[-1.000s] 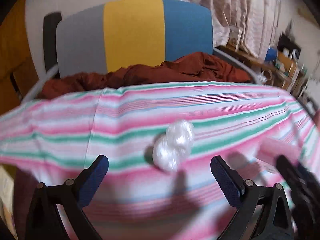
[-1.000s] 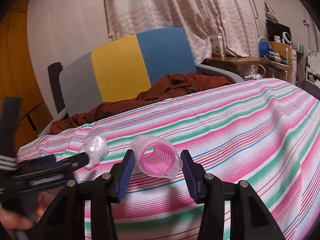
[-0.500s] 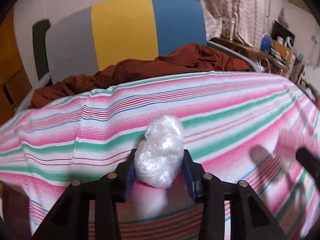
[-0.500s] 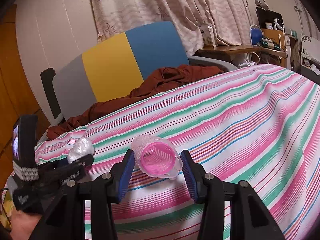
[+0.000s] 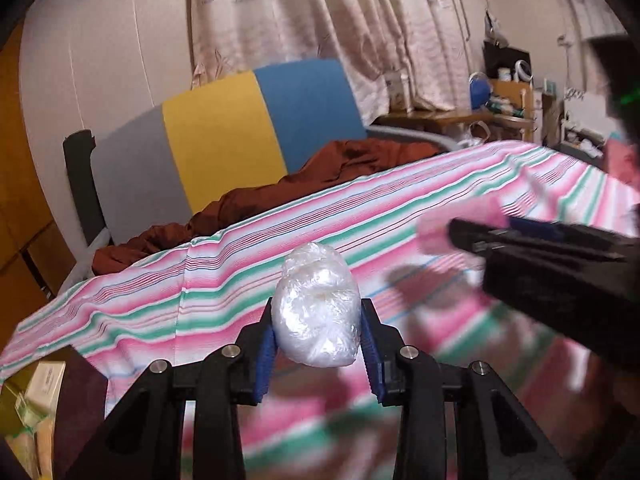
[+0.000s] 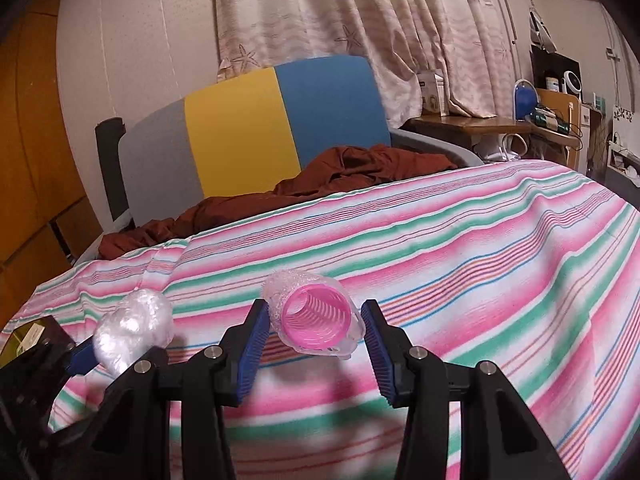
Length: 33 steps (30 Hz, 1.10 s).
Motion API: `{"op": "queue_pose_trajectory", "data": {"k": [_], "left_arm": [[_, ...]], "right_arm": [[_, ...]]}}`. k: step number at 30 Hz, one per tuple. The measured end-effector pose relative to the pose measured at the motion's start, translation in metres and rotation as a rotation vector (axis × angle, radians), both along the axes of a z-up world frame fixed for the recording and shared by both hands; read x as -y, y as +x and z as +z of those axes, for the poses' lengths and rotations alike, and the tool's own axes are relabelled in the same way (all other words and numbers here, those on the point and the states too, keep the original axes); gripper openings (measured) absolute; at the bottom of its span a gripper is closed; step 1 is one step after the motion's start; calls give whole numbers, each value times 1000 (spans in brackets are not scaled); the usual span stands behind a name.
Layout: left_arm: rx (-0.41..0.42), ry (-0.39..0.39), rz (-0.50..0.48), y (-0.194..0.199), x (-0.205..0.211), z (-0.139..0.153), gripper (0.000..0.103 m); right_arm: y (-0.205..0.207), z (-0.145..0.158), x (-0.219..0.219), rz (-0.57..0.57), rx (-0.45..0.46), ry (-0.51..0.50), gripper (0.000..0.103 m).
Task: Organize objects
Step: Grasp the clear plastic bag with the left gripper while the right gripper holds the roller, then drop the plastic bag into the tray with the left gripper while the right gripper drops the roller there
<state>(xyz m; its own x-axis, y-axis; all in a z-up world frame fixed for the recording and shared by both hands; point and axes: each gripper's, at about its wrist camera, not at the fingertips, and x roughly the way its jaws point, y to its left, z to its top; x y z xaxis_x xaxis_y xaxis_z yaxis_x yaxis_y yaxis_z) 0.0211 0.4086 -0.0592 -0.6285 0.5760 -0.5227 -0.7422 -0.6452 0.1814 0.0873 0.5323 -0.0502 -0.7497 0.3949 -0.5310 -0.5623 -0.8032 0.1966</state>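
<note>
A crumpled plastic bundle (image 5: 318,306) is pinched by the left gripper (image 5: 318,344) at lower centre — a bubble-wrapped pink roller (image 6: 314,316) by the right gripper (image 6: 314,350) — both lifted off the striped cloth (image 6: 480,248), presumably for sorting.

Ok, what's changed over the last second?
The left hand-held gripper closed on the plastic wad and lifted it off the striped cloth. The right hand-held gripper still holds the pink roller, also raised.

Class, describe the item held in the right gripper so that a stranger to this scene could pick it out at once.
Start at the striped cloth covering the table. Just above its near edge, the right gripper clamps a pink ribbed tube wrapped in bubble wrap. Its open pink end distinguishes it from the white plastic bundle beside it.
</note>
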Motion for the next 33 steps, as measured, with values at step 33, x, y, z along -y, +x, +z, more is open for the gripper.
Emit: {"op": "queue_pose_trajectory", "data": {"k": [33], "left_arm": [[168, 364, 254, 38, 249, 61, 38]], "right_arm": [[14, 8, 120, 228, 18, -58, 48]]}}
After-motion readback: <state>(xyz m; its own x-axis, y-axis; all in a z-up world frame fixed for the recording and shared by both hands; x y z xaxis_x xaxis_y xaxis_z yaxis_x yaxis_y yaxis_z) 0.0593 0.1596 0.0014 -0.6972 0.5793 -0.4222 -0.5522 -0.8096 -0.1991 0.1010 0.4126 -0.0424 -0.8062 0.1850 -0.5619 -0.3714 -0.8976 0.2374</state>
